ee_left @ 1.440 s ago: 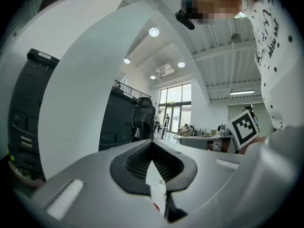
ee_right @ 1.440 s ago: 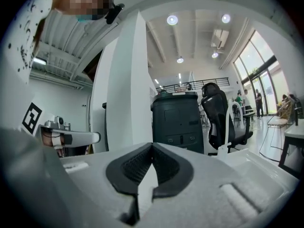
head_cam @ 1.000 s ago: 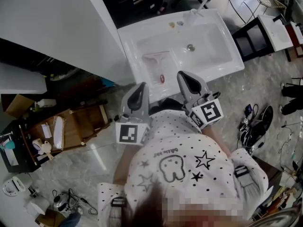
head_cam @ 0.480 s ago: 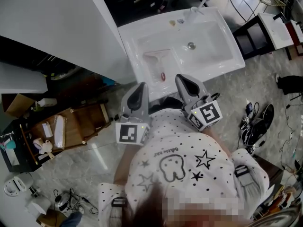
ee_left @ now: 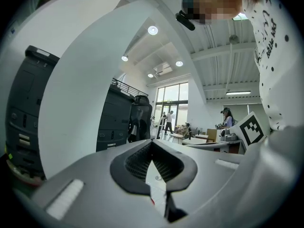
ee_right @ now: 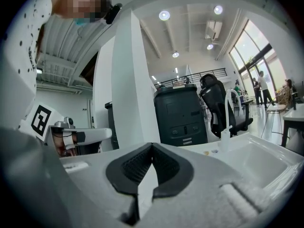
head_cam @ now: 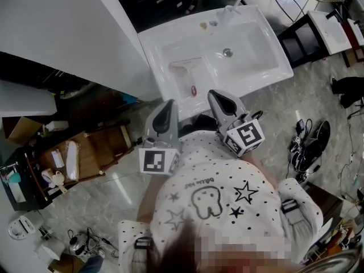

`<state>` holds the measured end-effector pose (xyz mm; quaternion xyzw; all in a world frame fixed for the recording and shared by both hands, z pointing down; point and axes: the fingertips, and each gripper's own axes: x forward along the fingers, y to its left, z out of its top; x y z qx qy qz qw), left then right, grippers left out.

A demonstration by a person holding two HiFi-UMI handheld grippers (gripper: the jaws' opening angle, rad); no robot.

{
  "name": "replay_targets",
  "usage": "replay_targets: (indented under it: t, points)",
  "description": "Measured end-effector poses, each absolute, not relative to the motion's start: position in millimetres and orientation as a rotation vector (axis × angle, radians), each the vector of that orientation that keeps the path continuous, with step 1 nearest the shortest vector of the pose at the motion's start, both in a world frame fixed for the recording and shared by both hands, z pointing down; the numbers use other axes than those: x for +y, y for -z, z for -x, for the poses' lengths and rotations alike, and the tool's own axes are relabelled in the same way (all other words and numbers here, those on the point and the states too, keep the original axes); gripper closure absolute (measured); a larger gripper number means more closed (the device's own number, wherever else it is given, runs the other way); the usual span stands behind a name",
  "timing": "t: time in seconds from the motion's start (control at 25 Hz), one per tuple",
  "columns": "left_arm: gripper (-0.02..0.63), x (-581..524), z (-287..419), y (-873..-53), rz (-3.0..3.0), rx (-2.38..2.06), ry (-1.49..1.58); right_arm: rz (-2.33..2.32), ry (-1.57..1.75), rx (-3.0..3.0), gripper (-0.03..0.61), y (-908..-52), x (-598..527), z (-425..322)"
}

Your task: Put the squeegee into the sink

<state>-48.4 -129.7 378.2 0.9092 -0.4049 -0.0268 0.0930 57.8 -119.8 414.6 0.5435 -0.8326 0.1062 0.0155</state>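
The squeegee [head_cam: 188, 74], pale with a clear handle and a red end, lies flat in the left part of the white sink [head_cam: 272, 73] in the head view. Both grippers hover close to my chest, just short of the sink's front edge. My left gripper [head_cam: 166, 109] is shut with nothing in it; its jaws meet at the tip in the left gripper view [ee_left: 152, 147]. My right gripper [head_cam: 218, 98] is likewise shut and empty [ee_right: 152, 149]. The sink basin [ee_right: 259, 158] shows at the right of the right gripper view.
A faucet [head_cam: 230, 12] and drain [head_cam: 227, 52] belong to the sink. A big white panel [head_cam: 68, 33] stands at the left. A wooden shelf [head_cam: 85, 155] with small items is on the floor, left. Black stand [head_cam: 304, 41], cables and shoes [head_cam: 310, 147] lie right.
The right gripper has drifted slightly toward the left gripper and lower. The squeegee stays in the sink and the left gripper holds still.
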Motion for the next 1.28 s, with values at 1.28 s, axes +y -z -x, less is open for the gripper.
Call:
replay_targets:
  t: [1.28]
  points:
    - [0.612,-103.1,15.3,-397.5,-2.644,-1.15,0.049,-1.592,-0.374,-2.583,0.58,-434.9,-99.9,-72.6]
